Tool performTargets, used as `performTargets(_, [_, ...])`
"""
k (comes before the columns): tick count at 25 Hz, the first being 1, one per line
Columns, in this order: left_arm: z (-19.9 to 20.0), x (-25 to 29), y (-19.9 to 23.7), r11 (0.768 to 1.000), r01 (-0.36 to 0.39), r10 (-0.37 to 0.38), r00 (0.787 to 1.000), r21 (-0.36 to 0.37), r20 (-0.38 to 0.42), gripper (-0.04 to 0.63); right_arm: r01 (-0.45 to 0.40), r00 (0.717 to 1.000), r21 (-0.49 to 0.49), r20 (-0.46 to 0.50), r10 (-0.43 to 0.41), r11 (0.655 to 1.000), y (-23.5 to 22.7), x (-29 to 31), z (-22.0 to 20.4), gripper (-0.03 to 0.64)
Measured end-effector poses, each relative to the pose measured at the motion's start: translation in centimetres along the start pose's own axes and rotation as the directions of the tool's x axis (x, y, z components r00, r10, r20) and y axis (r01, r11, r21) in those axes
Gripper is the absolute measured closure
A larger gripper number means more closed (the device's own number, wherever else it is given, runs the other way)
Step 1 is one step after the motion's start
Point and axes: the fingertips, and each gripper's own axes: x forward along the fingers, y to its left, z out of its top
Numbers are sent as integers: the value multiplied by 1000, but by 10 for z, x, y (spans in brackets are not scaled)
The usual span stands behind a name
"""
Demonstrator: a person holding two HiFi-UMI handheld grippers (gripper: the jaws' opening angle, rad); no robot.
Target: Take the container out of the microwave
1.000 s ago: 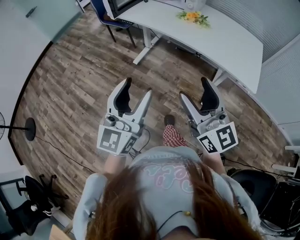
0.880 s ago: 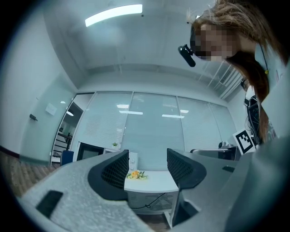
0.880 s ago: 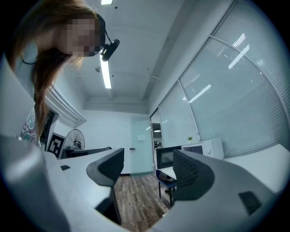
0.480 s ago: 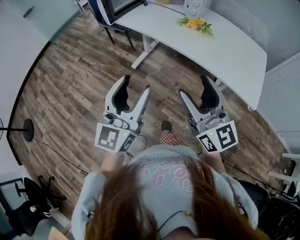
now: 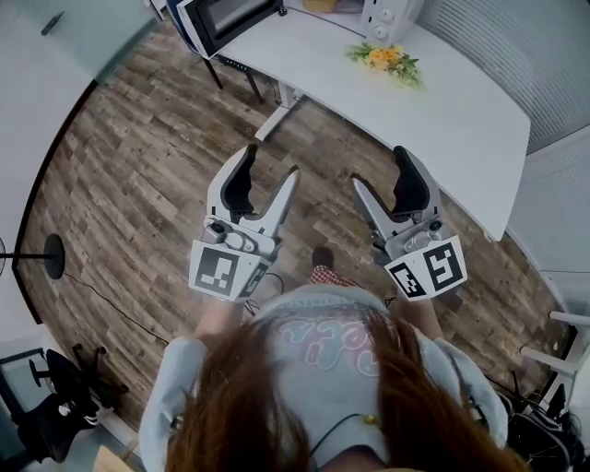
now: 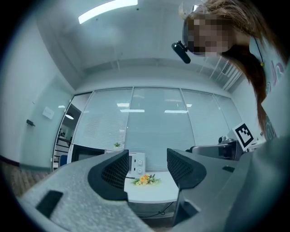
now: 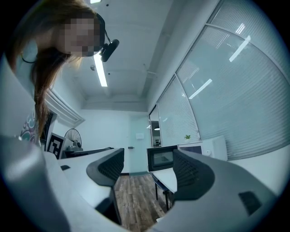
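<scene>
Moved: microwave (image 5: pixel 230 13) now nearer, in view | left gripper (image 5: pixel 271 164), right gripper (image 5: pixel 380 169): jaws wide, empty | microwave ahead-left, left nearer

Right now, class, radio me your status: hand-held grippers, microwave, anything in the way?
Left hand-held gripper open, empty; right hand-held gripper open, empty. Microwave on white table, door shut, container unseen. Only wood floor between.

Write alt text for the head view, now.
Seen from above, a person holds the left gripper and the right gripper, both open and empty, over a wood floor. Ahead stands a white table bearing a microwave at its left end and yellow flowers.
</scene>
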Motion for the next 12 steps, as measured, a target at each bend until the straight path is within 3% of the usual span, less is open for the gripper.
performTargets(12, [-12, 42, 17, 998, -65, 65, 998, 12, 8, 360, -55, 998, 17, -5, 55, 998, -45, 31, -9, 293])
